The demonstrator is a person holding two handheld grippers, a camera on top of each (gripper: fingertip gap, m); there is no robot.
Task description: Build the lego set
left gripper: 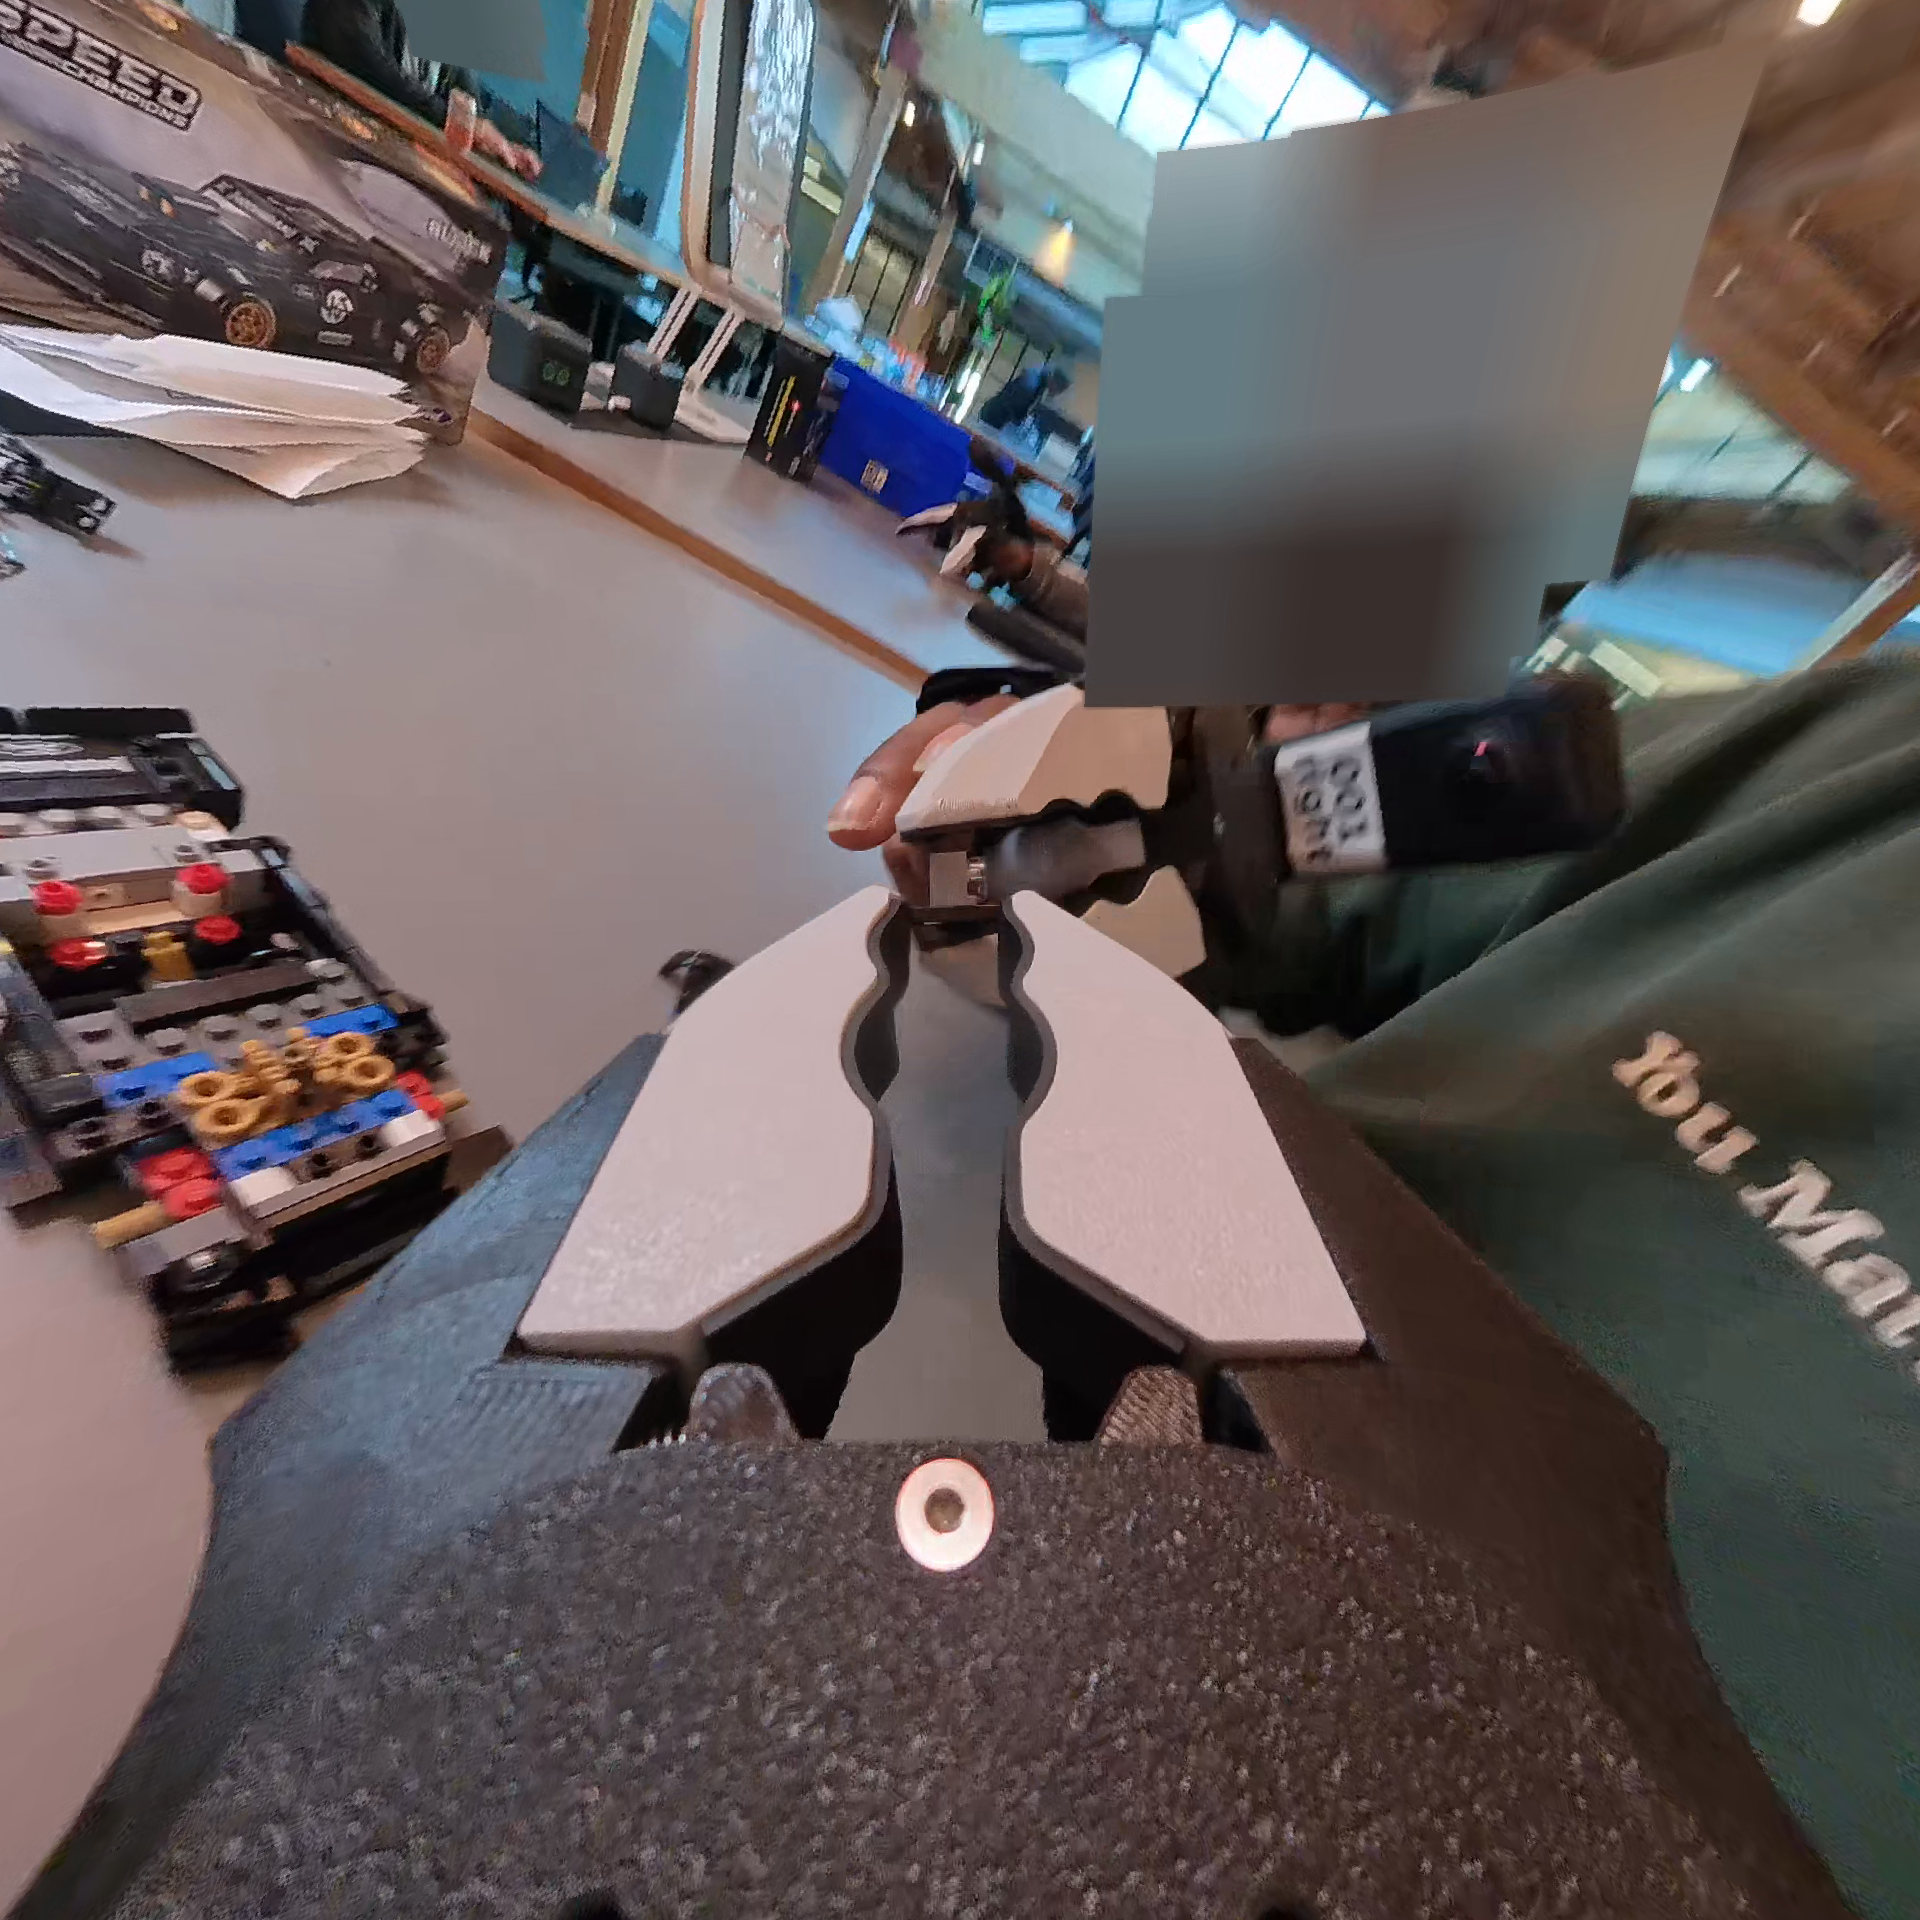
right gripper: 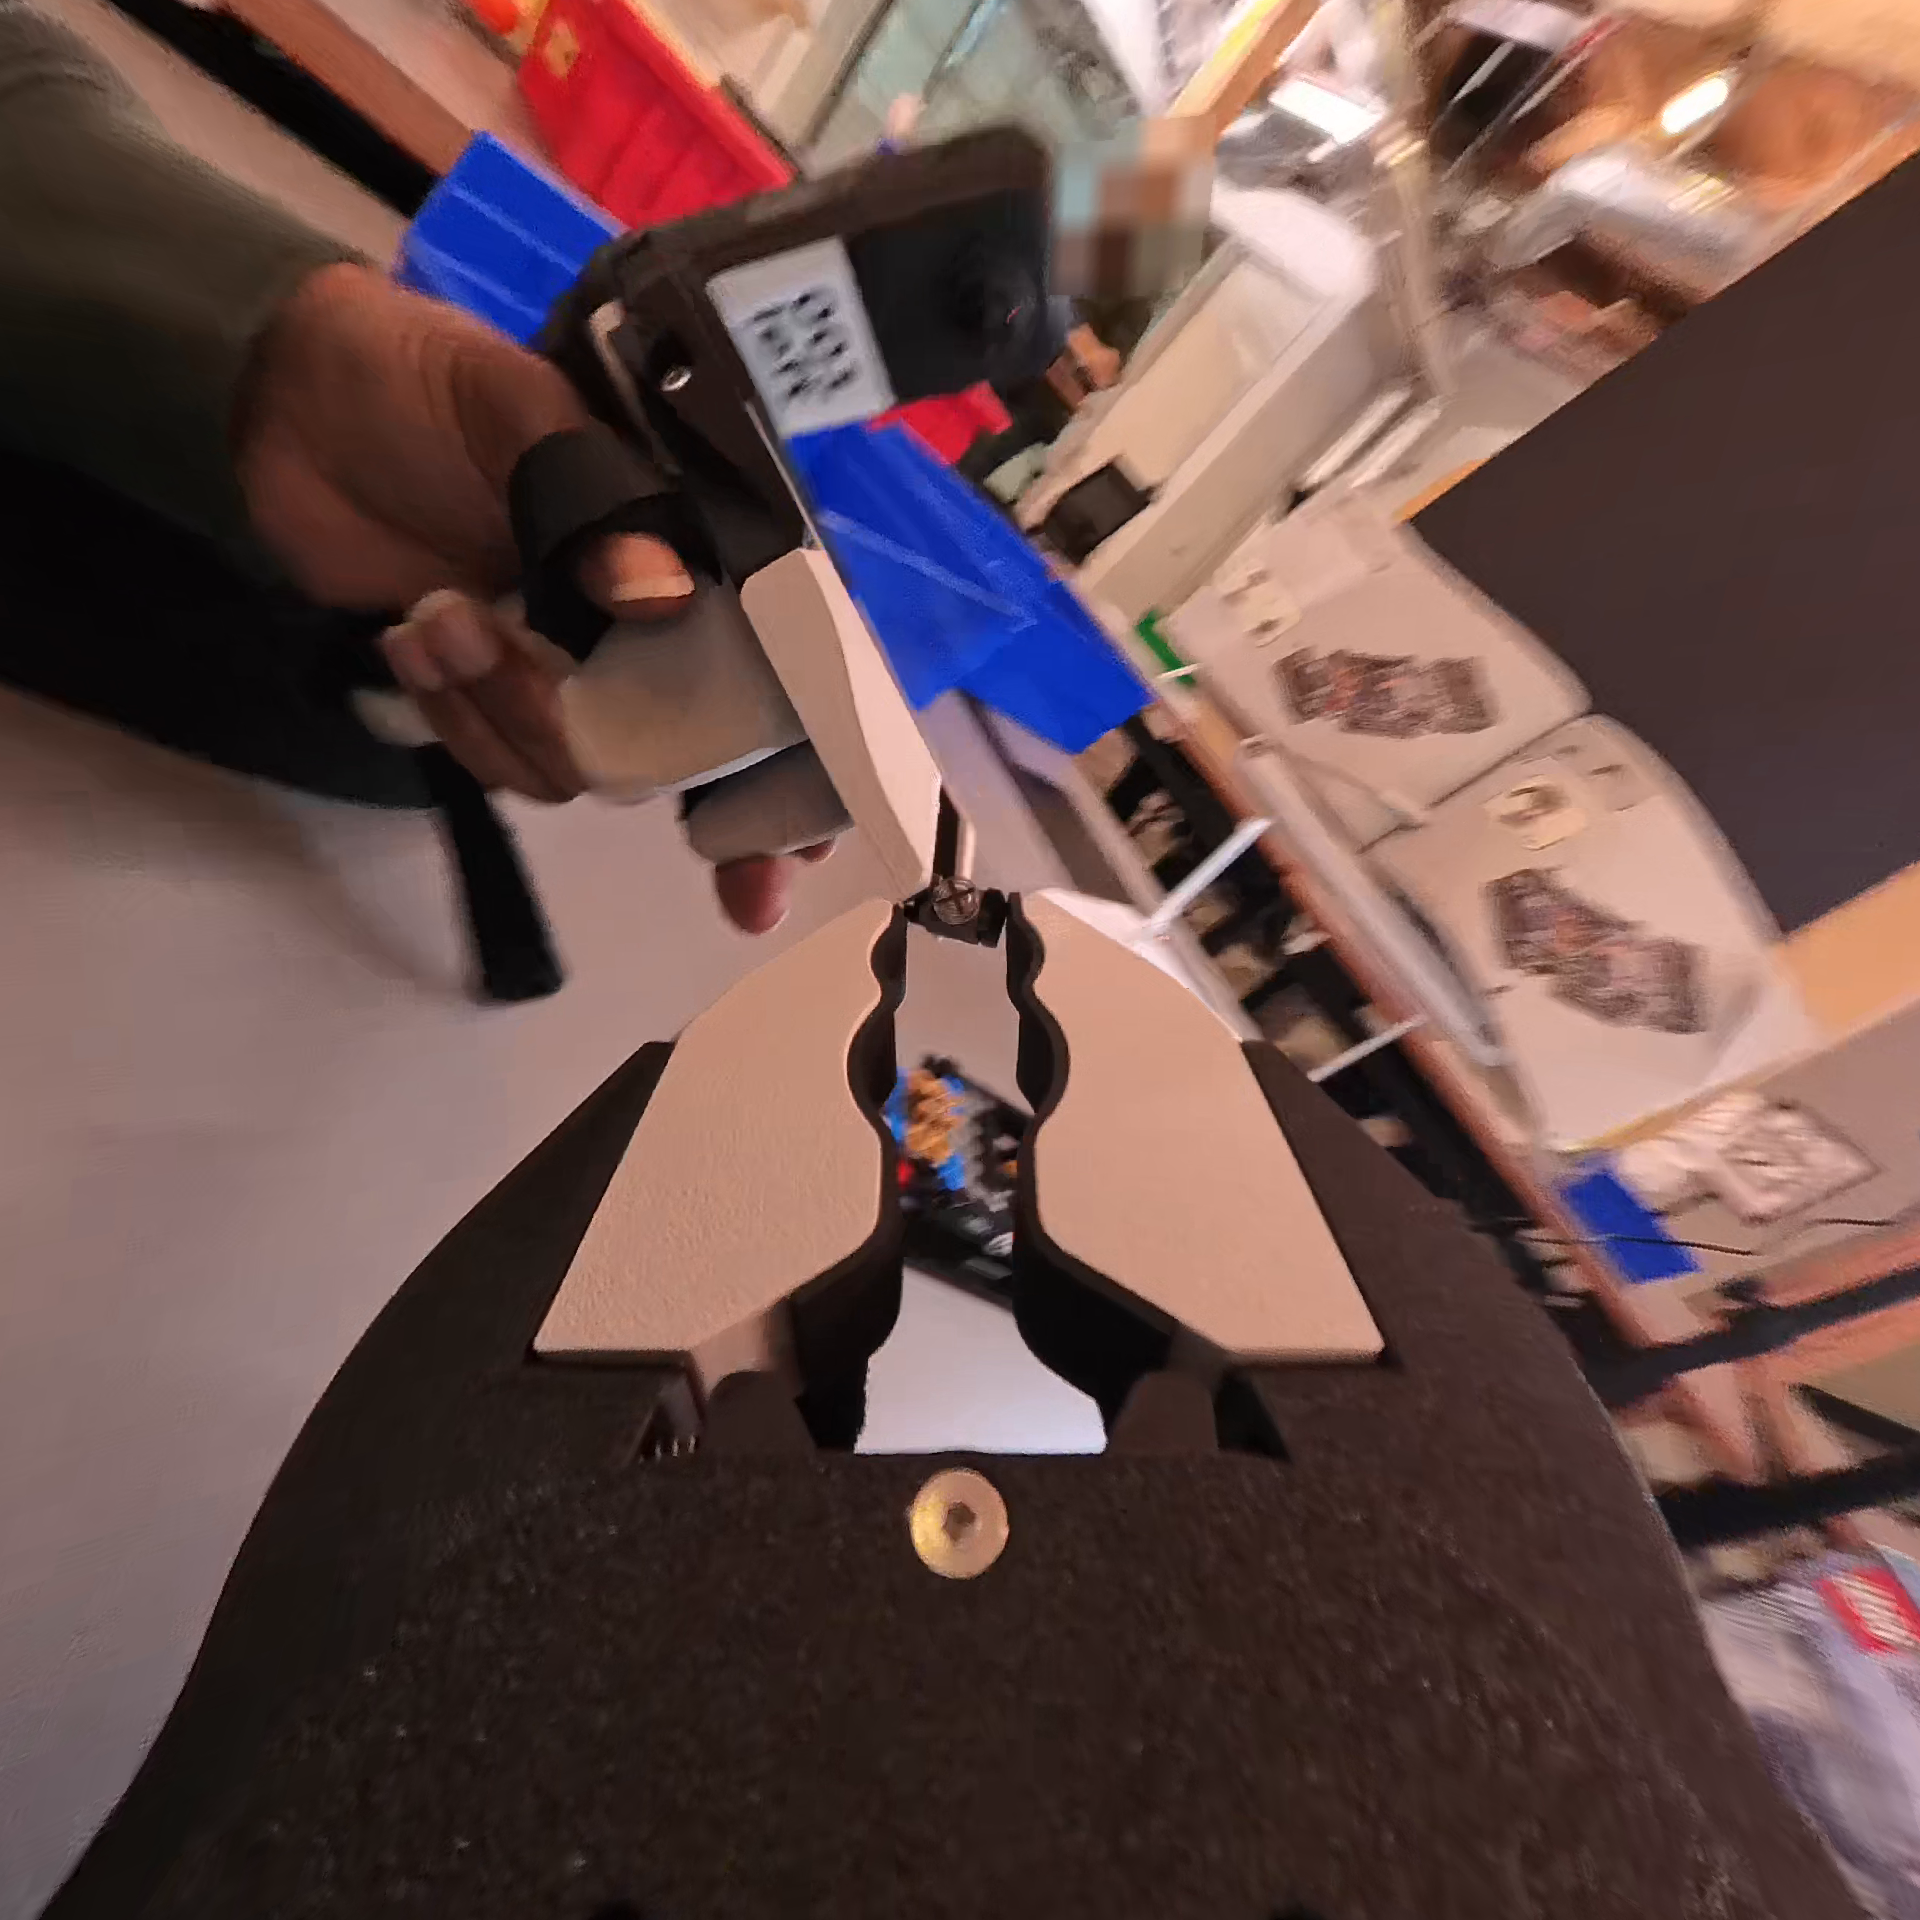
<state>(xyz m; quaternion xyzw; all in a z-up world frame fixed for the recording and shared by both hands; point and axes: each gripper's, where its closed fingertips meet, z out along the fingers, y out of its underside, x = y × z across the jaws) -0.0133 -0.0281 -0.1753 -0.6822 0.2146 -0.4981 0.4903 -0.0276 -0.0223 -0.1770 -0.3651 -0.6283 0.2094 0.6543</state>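
My left gripper (left gripper: 952, 920) is shut on a small dark lego piece (left gripper: 948, 933) at its fingertips, held in the air. My right gripper (right gripper: 954, 920) is shut on a small black and grey lego piece (right gripper: 952, 904). The two grippers meet tip to tip, and the pieces touch. In the left wrist view the right gripper (left gripper: 961, 883) comes in from the right with its grey piece (left gripper: 951, 881) just above the dark one. In the right wrist view the left gripper (right gripper: 935, 842) comes down from above. The partly built lego car (left gripper: 197, 1049) lies on the table to the left.
The lego set box (left gripper: 239, 229) and unfolded white paper (left gripper: 229, 405) lie at the table's far left. A few loose dark lego parts (left gripper: 52, 499) sit at the left edge. A person in a green sweatshirt (left gripper: 1662, 1039) holds both grippers. The car also shows through the right gripper's fingers (right gripper: 951, 1174). Only a small space, under 4 cm, lies between the two pairs of fingers.
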